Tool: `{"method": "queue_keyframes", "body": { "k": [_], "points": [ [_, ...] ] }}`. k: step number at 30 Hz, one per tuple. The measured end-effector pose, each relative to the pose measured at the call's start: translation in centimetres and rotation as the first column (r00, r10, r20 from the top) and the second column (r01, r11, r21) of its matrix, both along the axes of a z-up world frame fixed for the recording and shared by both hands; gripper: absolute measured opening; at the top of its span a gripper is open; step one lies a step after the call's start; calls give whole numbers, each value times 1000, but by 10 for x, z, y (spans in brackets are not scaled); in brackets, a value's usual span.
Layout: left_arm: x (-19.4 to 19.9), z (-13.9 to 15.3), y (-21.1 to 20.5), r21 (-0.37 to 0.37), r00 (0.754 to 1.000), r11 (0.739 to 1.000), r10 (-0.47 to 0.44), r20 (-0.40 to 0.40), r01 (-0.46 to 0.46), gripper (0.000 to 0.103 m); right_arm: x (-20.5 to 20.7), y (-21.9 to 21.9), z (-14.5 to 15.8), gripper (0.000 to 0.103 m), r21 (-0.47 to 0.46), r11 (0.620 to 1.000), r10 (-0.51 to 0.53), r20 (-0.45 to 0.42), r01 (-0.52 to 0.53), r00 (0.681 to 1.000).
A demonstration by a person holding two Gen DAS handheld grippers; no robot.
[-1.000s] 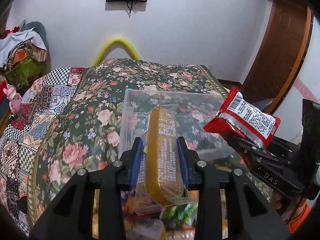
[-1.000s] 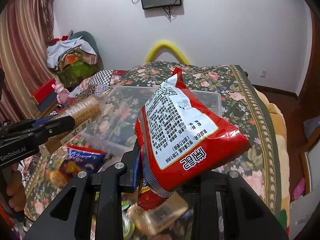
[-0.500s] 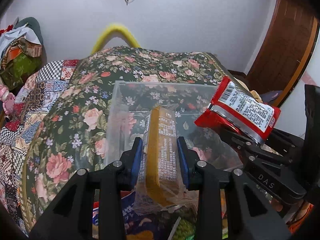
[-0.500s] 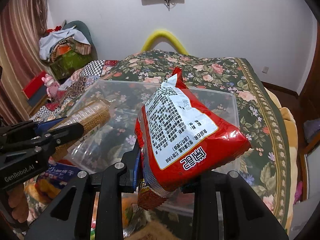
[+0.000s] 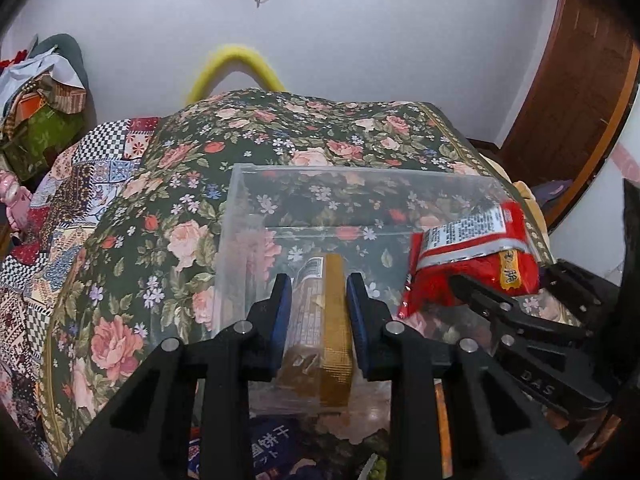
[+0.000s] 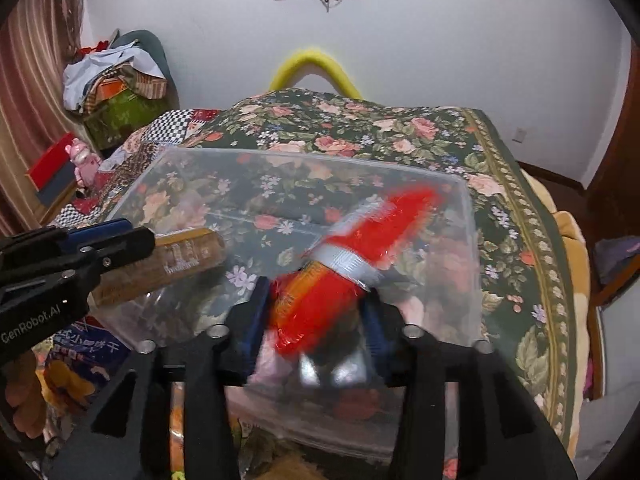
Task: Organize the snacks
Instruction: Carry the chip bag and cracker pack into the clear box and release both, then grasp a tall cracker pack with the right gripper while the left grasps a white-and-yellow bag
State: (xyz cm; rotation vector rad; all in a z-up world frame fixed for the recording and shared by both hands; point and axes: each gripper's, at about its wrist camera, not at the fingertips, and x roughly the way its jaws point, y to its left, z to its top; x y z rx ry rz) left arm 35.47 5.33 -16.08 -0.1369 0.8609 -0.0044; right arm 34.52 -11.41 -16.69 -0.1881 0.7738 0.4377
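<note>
I hold both tongs over the clear plastic bin [image 5: 248, 216] that sits on the floral bedspread [image 5: 132, 248] in the middle of each frame. The left tongs [image 5: 316, 312] are clamped narrow on a long cracker pack [image 5: 326, 320] in clear wrap with a gold side strip, its far end dipped inside the bin. The right tongs [image 6: 316, 316] are opening; the red snack bag [image 6: 352, 256] sits blurred between the jaws and looks to be slipping free toward the bin floor at lower right.

To do this step well, I would keep the right tongs steady above the bin until the bag is clear of the pads, then lower the crackers flat along the bin's left wall before releasing, so the 2 packs lie side by side rather than stacked.

Readable writing: "GenRobot.AI" on the left tongs' body in the right wrist view, "DAS" on the right tongs' body in the left wrist view. The bag's white label panel and the cracker wrap carry small print I cannot read. A blue packet [image 5: 272, 450] below the bin shows Chinese characters.
</note>
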Motion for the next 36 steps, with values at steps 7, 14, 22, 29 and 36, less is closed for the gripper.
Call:
{"method": "queue_keyframes", "body": {
  "k": [7,14,22,29,36],
  "points": [
    [-20,13,4,-7,1000,1000,5,9,-5,30,-19,-11,20,75,-5,999,-37,66,37,997],
    [-63,37,4,49,998,999,-18,59,15,48,-56,-22,44,81,19,999,-36,118,34,992],
    [-130,66,14,47,987,999,-5,158,-2,69,-106,-30,51,85,45,999,-30,126,25,992],
    [-181,65,10,71,984,997,-36,176,24,73,-145,-32,38,85,42,999,-34,94,30,995],
    [-216,52,13,44,985,999,-23,173,15,81,-172,-20,6,85,10,1000,-8,17,8,1000]
  ]
}}
